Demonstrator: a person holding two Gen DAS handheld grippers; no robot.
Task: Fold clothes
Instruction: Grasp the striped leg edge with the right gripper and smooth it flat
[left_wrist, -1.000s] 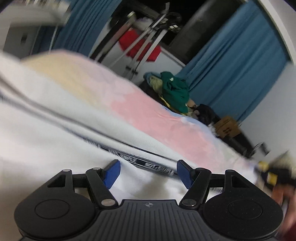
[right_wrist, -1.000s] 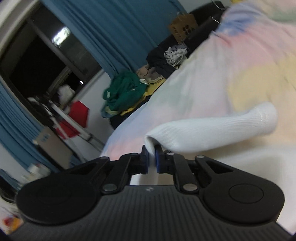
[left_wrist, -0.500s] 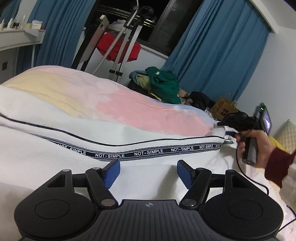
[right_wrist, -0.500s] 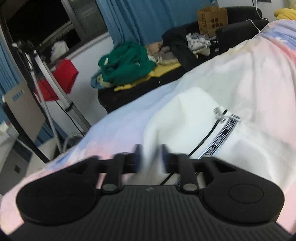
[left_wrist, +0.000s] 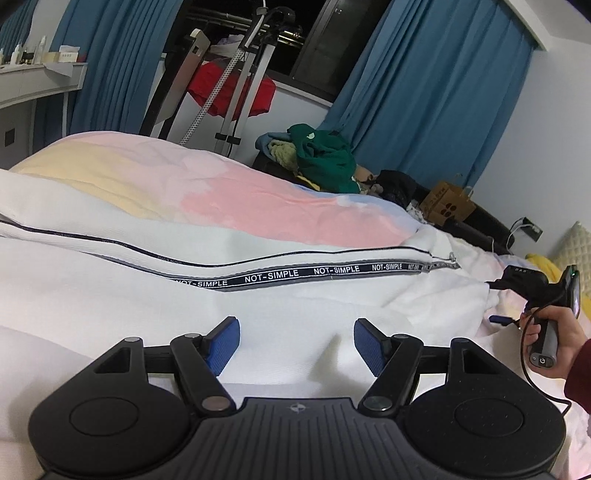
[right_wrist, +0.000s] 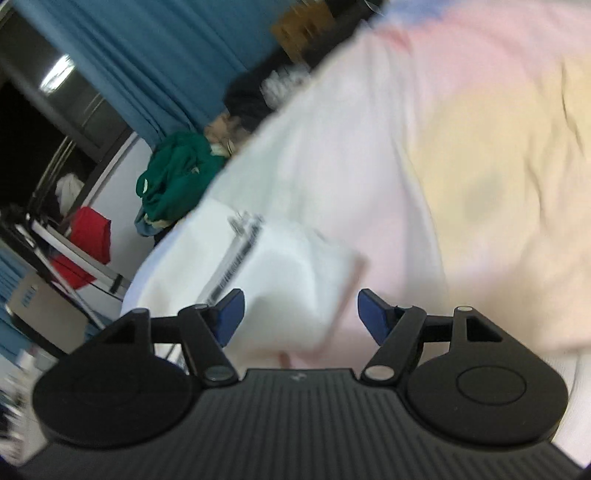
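Note:
A white garment (left_wrist: 295, 306) with a black "NOT-SIMPLE" band (left_wrist: 303, 275) lies spread on the pastel bed cover (left_wrist: 229, 192). My left gripper (left_wrist: 295, 341) is open and empty, low over the white cloth. In the left wrist view my right gripper (left_wrist: 517, 299) shows at the garment's right end, held in a hand. In the blurred right wrist view my right gripper (right_wrist: 297, 314) is open and empty above the garment's end (right_wrist: 280, 273), where the band (right_wrist: 240, 258) stops.
A pile with a green garment (left_wrist: 325, 158) lies past the bed's far edge. A drying rack (left_wrist: 236, 85) with red cloth stands by blue curtains (left_wrist: 436, 103). A cardboard bag (left_wrist: 447, 206) and a yellow cushion (left_wrist: 543, 266) are at the right.
My right gripper let go of the white cloth fold, opened wide and swung away. The garment's end now lies flat on the bed. My left gripper stayed open and steadied.

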